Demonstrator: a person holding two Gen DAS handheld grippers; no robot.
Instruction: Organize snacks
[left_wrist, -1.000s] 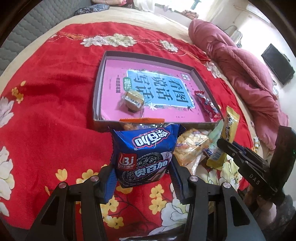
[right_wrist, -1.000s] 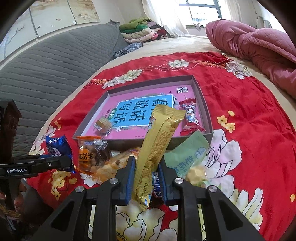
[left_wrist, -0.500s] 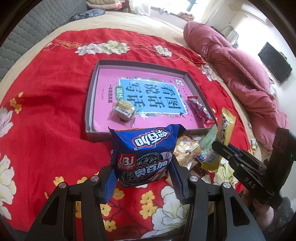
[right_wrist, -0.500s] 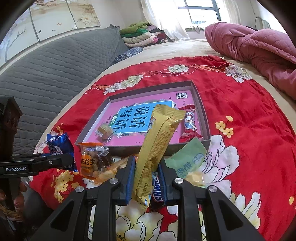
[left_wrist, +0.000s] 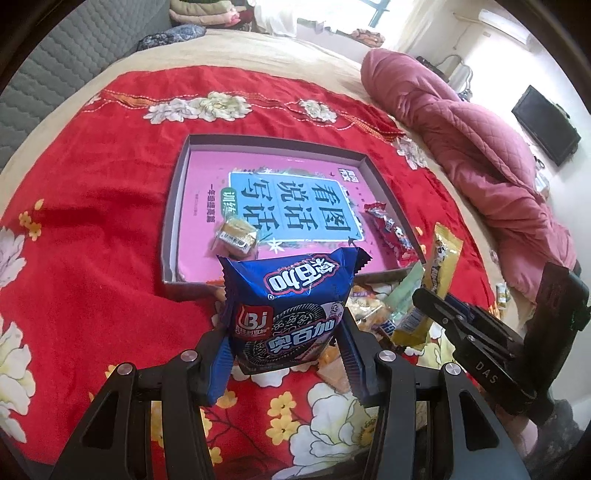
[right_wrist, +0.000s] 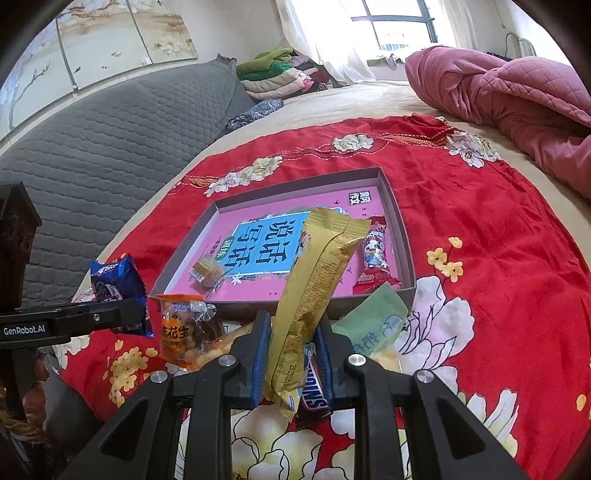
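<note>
Tray (left_wrist: 173, 206): floor mostly bare; small wrapped cake (left_wrist: 236, 236) stood at lower centre of the left wrist frame, red candy packet (left_wrist: 388, 232) lay along the right wall.
Red cloth (left_wrist: 92, 240): open at left of frame, nothing on it.
Snack pile (right_wrist: 192, 332): crowded the ground just below the tray's near wall, lower centre of the right wrist frame.
Pink quilt (left_wrist: 480, 158): bulked at upper right, well apart from the tray.
Grey headboard (right_wrist: 110, 147): closed off upper left.
</note>
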